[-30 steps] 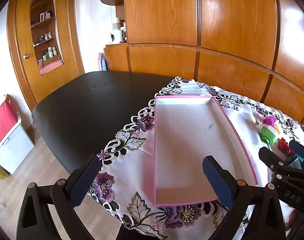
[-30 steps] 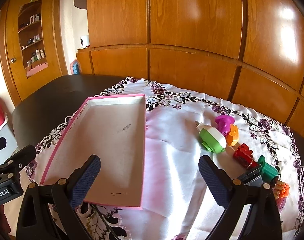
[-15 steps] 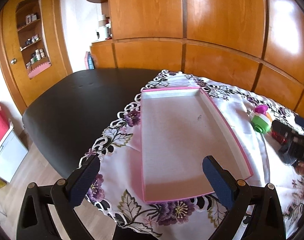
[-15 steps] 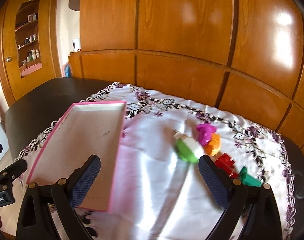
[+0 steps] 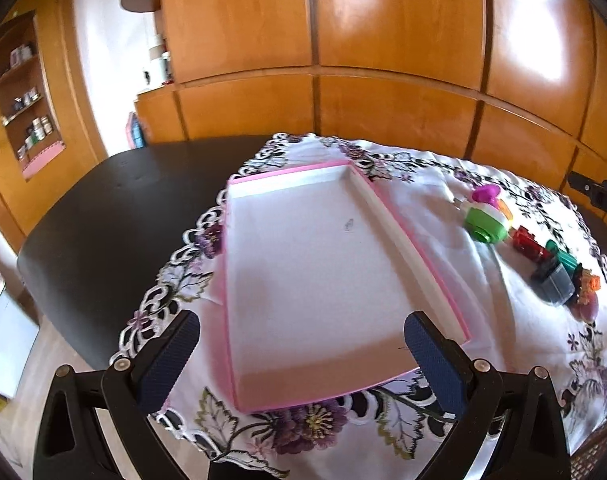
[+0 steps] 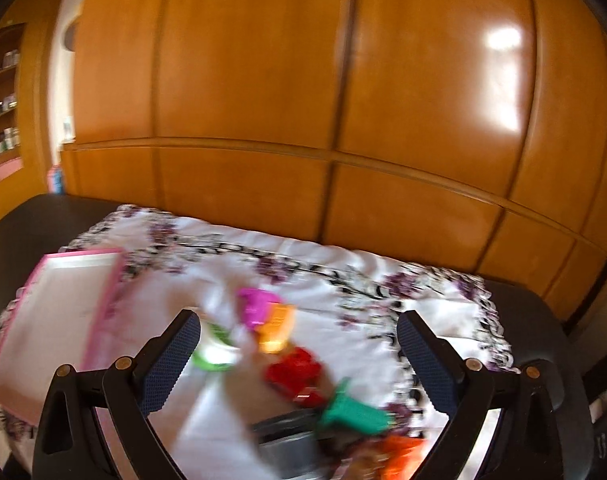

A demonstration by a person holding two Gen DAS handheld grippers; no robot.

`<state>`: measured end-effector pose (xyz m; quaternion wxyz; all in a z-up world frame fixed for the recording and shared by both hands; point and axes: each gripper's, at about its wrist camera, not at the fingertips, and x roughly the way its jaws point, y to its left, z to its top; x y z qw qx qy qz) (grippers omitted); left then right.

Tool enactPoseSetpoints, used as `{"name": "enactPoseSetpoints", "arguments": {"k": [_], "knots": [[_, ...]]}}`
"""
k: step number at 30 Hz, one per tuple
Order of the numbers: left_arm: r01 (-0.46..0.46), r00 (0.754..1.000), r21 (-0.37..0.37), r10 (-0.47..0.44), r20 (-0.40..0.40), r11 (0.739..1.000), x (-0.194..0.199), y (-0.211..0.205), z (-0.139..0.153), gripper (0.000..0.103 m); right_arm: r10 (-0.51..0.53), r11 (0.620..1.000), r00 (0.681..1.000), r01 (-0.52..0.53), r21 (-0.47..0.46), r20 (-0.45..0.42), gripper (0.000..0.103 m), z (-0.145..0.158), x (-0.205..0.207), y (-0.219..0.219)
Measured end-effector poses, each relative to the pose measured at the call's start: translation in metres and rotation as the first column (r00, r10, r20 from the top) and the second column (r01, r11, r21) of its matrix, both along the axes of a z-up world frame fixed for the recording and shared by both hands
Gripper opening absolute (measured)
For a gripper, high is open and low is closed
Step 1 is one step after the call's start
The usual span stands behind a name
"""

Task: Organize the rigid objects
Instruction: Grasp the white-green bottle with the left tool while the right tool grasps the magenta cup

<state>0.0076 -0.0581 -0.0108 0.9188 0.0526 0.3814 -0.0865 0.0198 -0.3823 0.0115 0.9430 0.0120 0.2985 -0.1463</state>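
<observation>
A shallow pink-edged tray [image 5: 403, 236] with a bare white floor lies on the flowered cloth; my left gripper [image 5: 301, 354] hovers open over its near end, holding nothing. Right of the tray lies a row of small toys: a green and white one [image 5: 485, 222], a magenta one [image 5: 486, 193], a red one [image 5: 529, 242], a teal one [image 5: 563, 258] and a grey block [image 5: 553, 282]. In the blurred right wrist view my right gripper [image 6: 299, 354] is open above those toys: magenta [image 6: 257, 306], orange [image 6: 277, 326], red [image 6: 295, 372], teal [image 6: 351, 414]. The tray [image 6: 99, 304] sits at its left.
The white cloth [image 5: 455, 280] covers part of a black table [image 5: 103, 224]. Wooden cabinet panels [image 6: 343, 120] stand right behind the table. An open shelf with small bottles [image 5: 27, 112] is at far left. The right gripper's body [image 5: 595, 194] shows at the right edge of the left wrist view.
My right gripper has swung right, away from the tray, and now sits over the toys, its view blurred by motion. My left gripper has shifted slightly; the tray sits more central.
</observation>
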Motion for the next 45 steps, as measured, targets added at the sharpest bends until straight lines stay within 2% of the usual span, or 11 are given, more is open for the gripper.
{"name": "enactPoseSetpoints", "arguments": {"k": [2,4,6,13,18,21,24,33,38,42,45], "knots": [[0.031,0.999,-0.025,-0.031,-0.011,0.999,0.001,-0.004,0.0,0.103,-0.038,0.998,0.999,0.038,0.045,-0.004,0.101,-0.009,-0.003,-0.019],[0.057,0.998,-0.035,-0.057,-0.014,0.998,0.002,-0.009,0.0,0.103,-0.085,0.982,0.996,0.088,0.165,-0.025,0.101,-0.024,-0.005,-0.044],[0.085,0.996,-0.042,-0.085,-0.02,0.996,0.005,-0.018,0.001,0.103,-0.118,0.946,0.992,0.127,0.299,-0.046,0.101,-0.031,-0.006,-0.066],[0.208,0.978,-0.089,-0.209,-0.008,0.974,0.013,-0.053,0.005,0.103,-0.17,0.891,0.985,0.158,0.425,-0.01,0.101,-0.032,-0.019,-0.086],[0.286,0.956,-0.088,-0.29,-0.038,0.954,0.03,-0.086,0.006,0.103,-0.168,0.885,0.986,0.154,0.44,-0.007,0.101,-0.032,-0.019,-0.087],[0.317,0.94,-0.106,-0.327,-0.097,0.942,0.044,-0.106,0.005,0.103,-0.17,0.888,0.985,0.153,0.434,0.001,0.101,-0.03,-0.021,-0.086],[0.32,0.931,-0.119,-0.335,-0.143,0.94,0.061,-0.13,0.003,0.103,-0.173,0.884,0.985,0.153,0.441,0.004,0.101,-0.029,-0.022,-0.087],[0.273,0.905,-0.247,-0.335,-0.26,0.93,0.112,-0.197,-0.009,0.102,-0.152,0.875,0.988,0.131,0.467,0.007,0.101,-0.03,-0.02,-0.088],[0.201,0.885,-0.291,-0.301,-0.355,0.935,0.14,-0.218,-0.034,0.092,-0.146,0.872,0.989,0.122,0.474,0.013,0.101,-0.03,-0.02,-0.088],[0.14,0.882,-0.302,-0.258,-0.394,0.943,0.158,-0.229,-0.054,0.089,-0.148,0.864,0.989,0.122,0.489,0.015,0.101,-0.031,-0.02,-0.09],[0.129,0.875,-0.294,-0.248,-0.415,0.947,0.168,-0.24,-0.067,0.074,-0.151,0.862,0.988,0.125,0.492,0.014,0.101,-0.032,-0.02,-0.092]]}}
